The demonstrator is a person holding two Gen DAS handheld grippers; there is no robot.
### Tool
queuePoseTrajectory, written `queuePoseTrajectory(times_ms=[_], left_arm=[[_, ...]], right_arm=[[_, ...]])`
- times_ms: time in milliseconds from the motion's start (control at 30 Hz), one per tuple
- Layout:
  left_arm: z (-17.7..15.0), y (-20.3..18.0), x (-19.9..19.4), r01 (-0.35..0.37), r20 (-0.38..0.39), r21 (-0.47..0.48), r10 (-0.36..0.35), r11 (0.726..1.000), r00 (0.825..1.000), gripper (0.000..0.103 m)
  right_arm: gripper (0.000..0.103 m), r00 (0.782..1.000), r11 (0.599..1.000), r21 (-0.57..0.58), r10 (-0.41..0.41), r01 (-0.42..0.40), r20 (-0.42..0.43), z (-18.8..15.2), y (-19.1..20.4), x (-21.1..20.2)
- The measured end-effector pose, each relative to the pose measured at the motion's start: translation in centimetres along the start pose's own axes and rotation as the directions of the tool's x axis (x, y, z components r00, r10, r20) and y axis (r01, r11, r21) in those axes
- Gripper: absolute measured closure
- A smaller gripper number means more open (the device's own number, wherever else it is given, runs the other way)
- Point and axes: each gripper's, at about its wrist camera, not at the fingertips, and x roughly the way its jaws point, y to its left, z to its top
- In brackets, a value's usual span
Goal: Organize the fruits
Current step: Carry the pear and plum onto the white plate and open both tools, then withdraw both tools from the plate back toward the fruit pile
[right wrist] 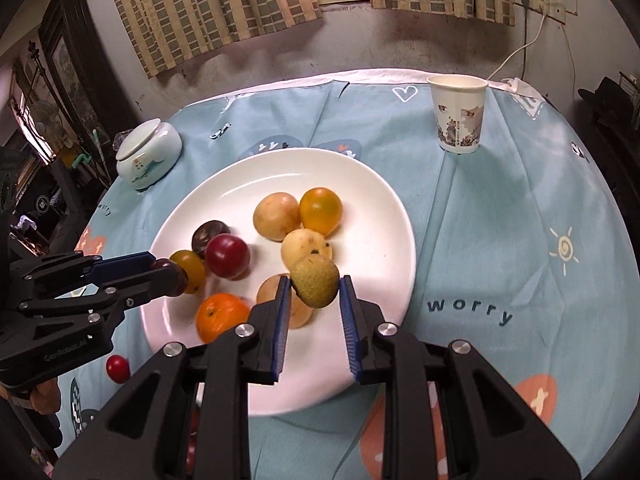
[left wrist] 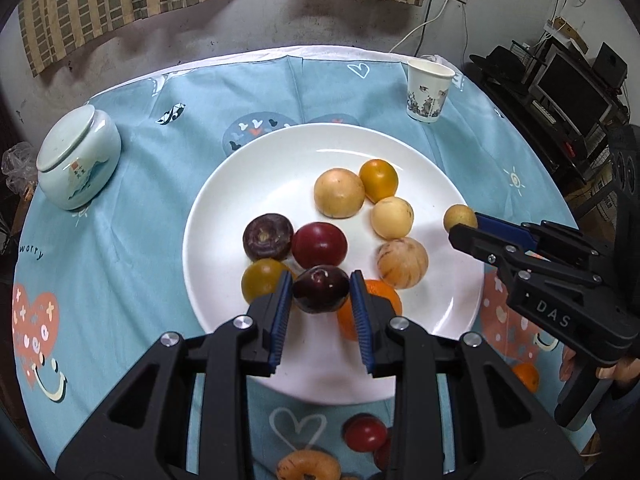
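Left wrist view: my left hand-held gripper (left wrist: 320, 292) is clamped on a dark plum (left wrist: 320, 289) over the near rim of the white plate (left wrist: 256, 160). My right hand-held gripper (right wrist: 314, 286) grips a small yellow-green fruit (right wrist: 315, 280) above the plate's near-right side; I judge both fruits drop straight down from here.

A dark purple plum (left wrist: 320, 289) is held above the near rim of the white plate (left wrist: 280, 152), and a small yellow-green fruit (right wrist: 315, 281) is held above the plate's right side. Eight fruits are seen lying on the plate — a dark purple one (left wrist: 267, 237) touching a red plum (left wrist: 319, 245), an olive-yellow one (left wrist: 262, 285), an orange (left wrist: 380, 300), a striped tan one (left wrist: 402, 263), two pale yellow ones (left wrist: 339, 193) (left wrist: 392, 217) and an orange-yellow one (left wrist: 378, 181). Off the plate, at the near edge, a red fruit (left wrist: 365, 433), a tan one (left wrist: 308, 466) and an orange one (left wrist: 526, 376) are seen.
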Motion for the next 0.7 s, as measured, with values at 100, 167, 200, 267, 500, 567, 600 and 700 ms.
queuePoseTrajectory(times_ms=[100,167,200,267,500,567,600,700], left_arm=[[0.1,-0.1,0.7,-0.007,-0.008,0.004,0.007,1.000,1.000,0.073],[0.1,-0.1,1.2,-0.014,-0.015,0.002,0.014,1.000,1.000,0.073],[0.1,-0.1,1.3,-0.016,-0.017,0.002,0.016,1.000,1.000,0.073],[0.1,0.0,1.5,-0.020,-0.019,0.000,0.020,1.000,1.000,0.073],[0.2,0.4,0.5,-0.041,0.010,-0.015,0.041,0.999,0.999,0.051],[0.3,0.3,-0.1,-0.047,0.021,-0.012,0.047,0.999,0.999,0.051],[0.2,0.3,-0.4,-0.048,0.024,-0.012,0.048,0.999,0.999,0.051],[0.1,0.0,-1.5,-0.048,0.040,-0.010,0.049,0.999,0.998,0.050]], right_arm=[[0.078,1.000,1.000,-0.002,-0.007,0.007,-0.014,0.4,-0.2,0.9],[0.078,0.999,1.000,0.001,-0.007,0.007,-0.042,0.6,-0.4,1.7],[0.078,0.999,1.000,0.002,-0.012,0.012,-0.053,0.7,-0.4,2.0],[0.077,0.997,1.000,0.005,-0.025,0.025,-0.072,0.7,-0.6,2.6],[0.045,0.995,0.998,0.030,-0.054,0.057,-0.088,0.8,-1.1,2.4],[0.042,0.998,0.999,0.038,-0.038,0.039,-0.047,0.8,-1.1,1.1],[0.042,0.998,0.999,0.034,-0.039,0.040,-0.039,0.7,-0.9,0.6],[0.042,0.999,0.999,0.019,-0.030,0.031,-0.019,0.3,-0.3,-1.1]])
